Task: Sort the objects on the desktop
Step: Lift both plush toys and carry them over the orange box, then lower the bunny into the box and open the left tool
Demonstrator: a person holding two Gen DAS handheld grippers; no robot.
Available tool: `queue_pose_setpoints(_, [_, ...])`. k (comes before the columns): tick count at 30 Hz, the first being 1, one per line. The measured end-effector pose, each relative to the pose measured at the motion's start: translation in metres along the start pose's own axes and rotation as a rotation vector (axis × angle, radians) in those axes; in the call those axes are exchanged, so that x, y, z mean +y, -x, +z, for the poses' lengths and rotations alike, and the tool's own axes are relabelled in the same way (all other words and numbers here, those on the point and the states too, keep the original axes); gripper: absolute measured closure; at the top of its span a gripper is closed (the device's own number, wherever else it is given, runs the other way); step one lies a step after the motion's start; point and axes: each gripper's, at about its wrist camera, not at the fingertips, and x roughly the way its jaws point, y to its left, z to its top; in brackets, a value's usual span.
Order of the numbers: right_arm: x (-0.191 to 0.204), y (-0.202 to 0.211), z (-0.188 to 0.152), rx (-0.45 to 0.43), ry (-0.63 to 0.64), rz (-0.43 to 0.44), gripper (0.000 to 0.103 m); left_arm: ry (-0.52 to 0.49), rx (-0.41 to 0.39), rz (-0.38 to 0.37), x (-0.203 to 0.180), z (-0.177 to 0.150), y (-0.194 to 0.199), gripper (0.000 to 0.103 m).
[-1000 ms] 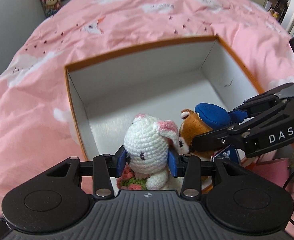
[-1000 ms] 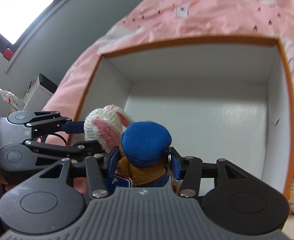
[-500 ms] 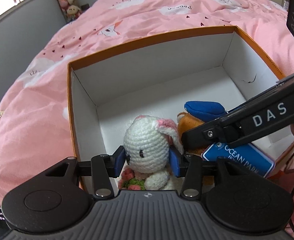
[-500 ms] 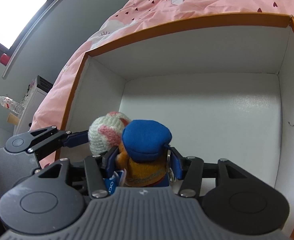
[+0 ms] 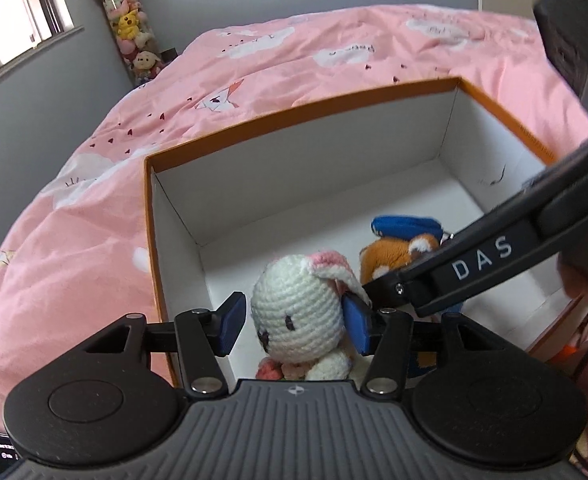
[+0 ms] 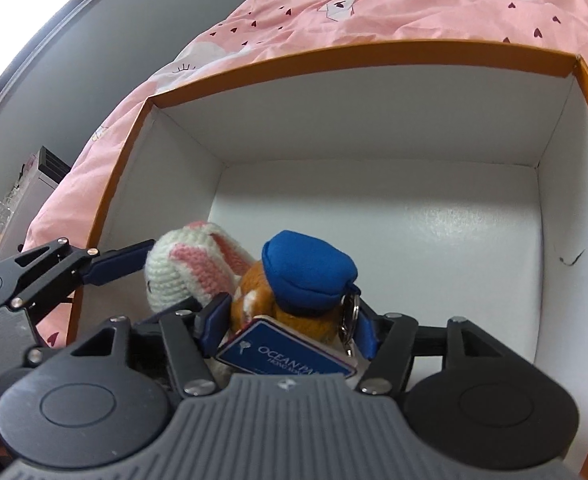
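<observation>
A white crochet bunny (image 5: 297, 316) sits at the near left corner of the orange-rimmed white box (image 5: 294, 120). It is between the blue pads of my left gripper (image 5: 294, 320), whose jaws are opening; a gap shows at the left pad (image 5: 232, 326). Beside it rests an orange plush with a blue cap (image 6: 305, 268) and a blue tag (image 6: 290, 354), between the pads of my right gripper (image 6: 290, 320). Those jaws are opening too, with slim gaps on both sides. The right gripper's arm (image 5: 481, 256) crosses over the plush (image 5: 397, 252). The left gripper (image 6: 54, 272) shows beside the bunny (image 6: 190, 268).
The box (image 6: 333, 56) lies on a bed with a pink patterned duvet (image 5: 94, 220). A tall clear tube of soft toys (image 5: 130, 32) stands by the grey wall at the back left. A person's hand (image 5: 585, 280) is at the right edge. A white cabinet (image 6: 34, 192) stands beyond the bed.
Both pairs of jaws have widened and the pads have come off the toys. The bunny and the plush have gone down into the box. The blue tag now shows in front of the plush.
</observation>
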Motion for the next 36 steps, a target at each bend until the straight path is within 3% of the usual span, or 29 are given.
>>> queue_pose_setpoints(9, [-0.004, 0.006, -0.002, 0.011, -0.017, -0.004, 0.029, 0.111, -0.066, -0.129, 0.027, 0.001, 0.023, 0.040])
queue_pose_setpoints(13, [-0.005, 0.007, -0.005, 0.018, -0.015, -0.009, 0.028, 0.170, -0.089, -0.141, 0.040, 0.005, 0.032, 0.040])
queue_pose_setpoints(16, [-0.006, 0.003, -0.006, 0.026, -0.014, -0.008, 0.030, 0.192, -0.100, -0.110, 0.047, 0.007, 0.037, 0.040])
queue_pose_setpoints(17, [-0.005, 0.002, -0.007, 0.031, -0.011, -0.014, 0.035, 0.204, -0.098, -0.106, 0.049, 0.007, 0.037, 0.040])
queue_pose_setpoints(21, [0.000, -0.002, -0.008, 0.033, 0.034, -0.027, 0.042, 0.247, -0.089, -0.119, 0.059, 0.006, 0.038, 0.040])
queue_pose_setpoints(25, [0.012, -0.004, -0.007, 0.019, 0.083, 0.029, 0.044, 0.226, -0.101, -0.112, 0.053, 0.004, 0.039, 0.040])
queue_pose_setpoints(29, [0.024, -0.010, -0.007, -0.006, 0.156, -0.004, 0.044, 0.182, -0.094, -0.123, 0.040, 0.003, 0.037, 0.043])
queue_pose_setpoints(36, [0.018, -0.006, -0.005, 0.023, 0.152, -0.030, 0.042, 0.127, -0.058, -0.122, 0.027, 0.006, 0.024, 0.048])
